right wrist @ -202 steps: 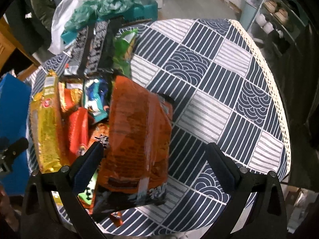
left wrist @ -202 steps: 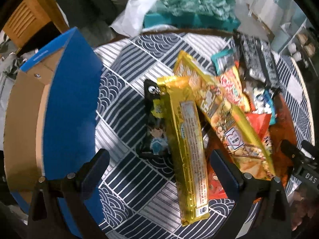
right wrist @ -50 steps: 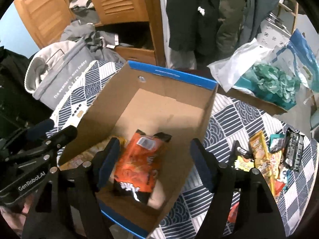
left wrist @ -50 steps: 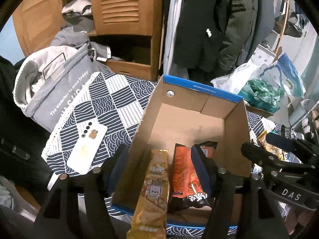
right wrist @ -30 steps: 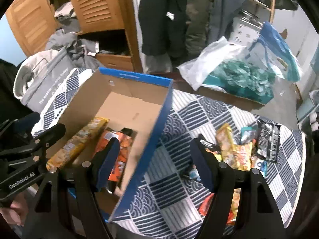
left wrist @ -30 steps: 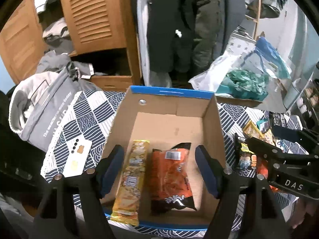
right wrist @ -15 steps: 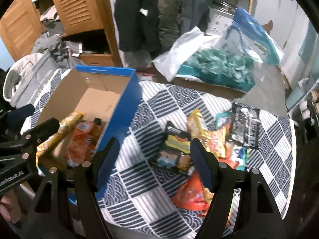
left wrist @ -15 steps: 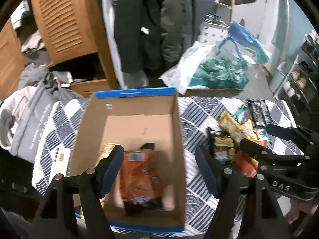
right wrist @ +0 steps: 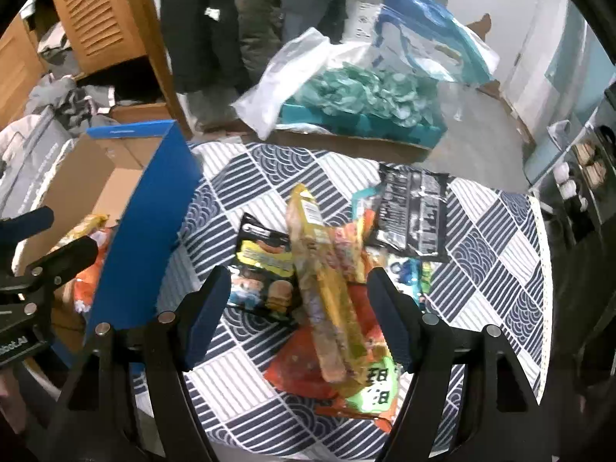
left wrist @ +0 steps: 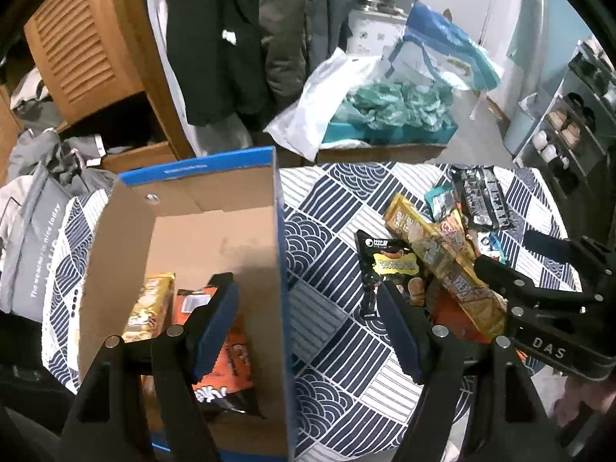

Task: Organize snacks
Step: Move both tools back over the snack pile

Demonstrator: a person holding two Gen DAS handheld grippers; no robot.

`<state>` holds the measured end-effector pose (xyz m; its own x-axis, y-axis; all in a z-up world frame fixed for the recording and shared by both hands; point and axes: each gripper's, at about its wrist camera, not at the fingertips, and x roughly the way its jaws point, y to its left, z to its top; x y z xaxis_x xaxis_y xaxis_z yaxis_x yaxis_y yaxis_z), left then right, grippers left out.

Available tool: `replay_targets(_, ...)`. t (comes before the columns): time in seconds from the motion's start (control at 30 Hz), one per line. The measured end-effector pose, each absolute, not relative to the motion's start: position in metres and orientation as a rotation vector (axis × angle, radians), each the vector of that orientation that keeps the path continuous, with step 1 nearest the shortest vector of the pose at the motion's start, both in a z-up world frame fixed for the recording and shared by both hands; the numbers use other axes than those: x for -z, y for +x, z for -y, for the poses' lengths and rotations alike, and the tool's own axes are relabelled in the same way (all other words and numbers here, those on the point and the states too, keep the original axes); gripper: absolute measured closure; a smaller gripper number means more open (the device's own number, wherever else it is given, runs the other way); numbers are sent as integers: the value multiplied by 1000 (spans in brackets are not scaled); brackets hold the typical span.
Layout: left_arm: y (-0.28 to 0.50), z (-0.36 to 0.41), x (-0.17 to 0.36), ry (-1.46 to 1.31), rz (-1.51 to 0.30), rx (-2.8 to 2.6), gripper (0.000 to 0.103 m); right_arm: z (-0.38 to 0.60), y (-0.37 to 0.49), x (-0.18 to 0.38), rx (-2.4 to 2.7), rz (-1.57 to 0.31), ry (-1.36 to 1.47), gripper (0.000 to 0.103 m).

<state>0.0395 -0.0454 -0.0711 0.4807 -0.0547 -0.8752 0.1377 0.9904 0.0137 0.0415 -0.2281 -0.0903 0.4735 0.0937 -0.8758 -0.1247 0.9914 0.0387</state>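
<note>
- Left wrist view: the left gripper (left wrist: 312,327) hangs wide and empty, straddling the right wall of the cardboard box (left wrist: 279,269) at the table's left edge. Inside lie an orange chip bag (left wrist: 225,346) and a yellow biscuit pack (left wrist: 148,308). Risk: lowering here, a finger could catch the wall and shove the box.
- Right wrist view: the right gripper (right wrist: 298,308) is spread wide, empty, above the loose pile mid-table. A long yellow pack (right wrist: 327,292) overlaps the black snack bag (right wrist: 263,269) and red bag (right wrist: 308,369); one grab might drag neighbours.

Louvered wooden wardrobe (left wrist: 84,54), hanging dark coats (left wrist: 215,38), grey floor (right wrist: 473,131).
</note>
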Motion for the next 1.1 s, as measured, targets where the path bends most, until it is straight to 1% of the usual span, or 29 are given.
replay_targets(0.43, 53, 78, 100, 162, -1095, 124, 28, 248, 56, 126, -115, -1134, -59, 29)
replay_targets(0.77, 62, 94, 131, 190, -1167, 144, 28, 255, 67, 159, -154, -1222, -26, 29)
replay_targets(1.0, 68, 97, 146, 182, -1217, 161, 28, 249, 73, 177, -167, -1264, -53, 29)
replay_targets(1.07, 69, 97, 149, 186, -1225, 161, 28, 247, 73, 182, -172, -1273, -69, 30)
replay_targets(1.1, 70, 97, 152, 188, -1230, 159, 28, 247, 73, 186, -171, -1280, -81, 32)
